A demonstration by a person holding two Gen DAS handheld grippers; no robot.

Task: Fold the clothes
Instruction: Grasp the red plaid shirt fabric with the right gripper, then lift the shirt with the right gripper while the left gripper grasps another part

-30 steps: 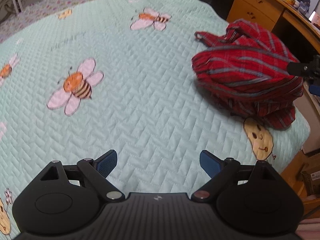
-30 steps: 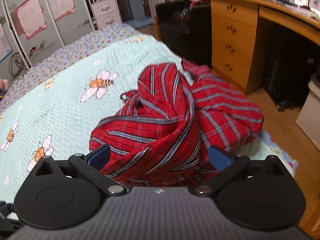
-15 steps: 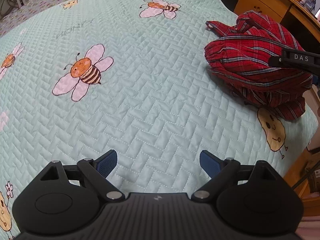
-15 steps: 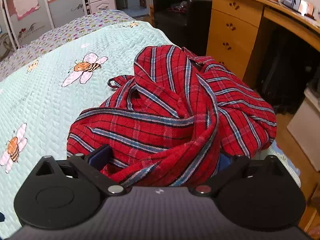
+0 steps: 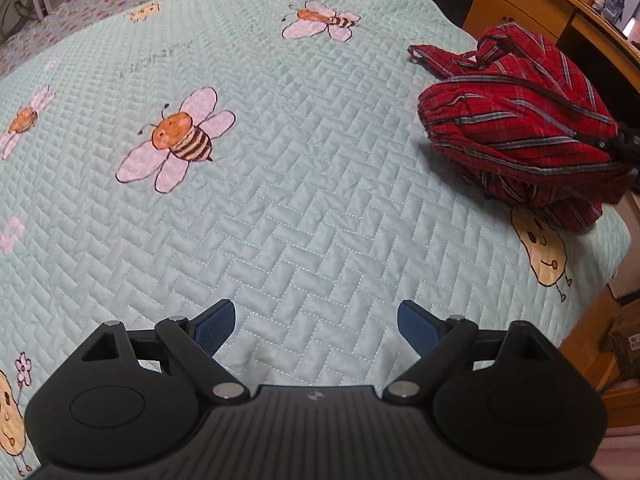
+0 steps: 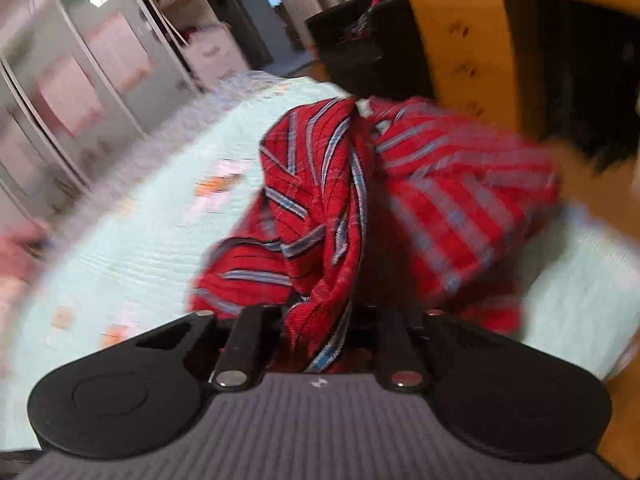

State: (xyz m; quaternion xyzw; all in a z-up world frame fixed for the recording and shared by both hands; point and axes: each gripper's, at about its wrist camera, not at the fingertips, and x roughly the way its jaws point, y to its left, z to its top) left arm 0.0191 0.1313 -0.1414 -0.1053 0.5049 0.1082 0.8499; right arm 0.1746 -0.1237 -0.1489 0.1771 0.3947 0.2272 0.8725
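Since a second ago my right gripper [image 6: 320,320] has dropped and its jaws have just been closing onto the crumpled red shirt [image 5: 516,128] at two o'clock on the bed [image 5: 320,184], so I lift slowly, left gripper [image 5: 316,320] open.

Shirt [image 5: 516,128] heaped on bed [image 5: 304,208], ahead and right of left tool [image 5: 316,326]; dresser [image 5: 516,4] behind.

Crumpled red plaid shirt [image 5: 516,120] with blue-grey stripes, heaped near the bed's right edge, one fold pinched
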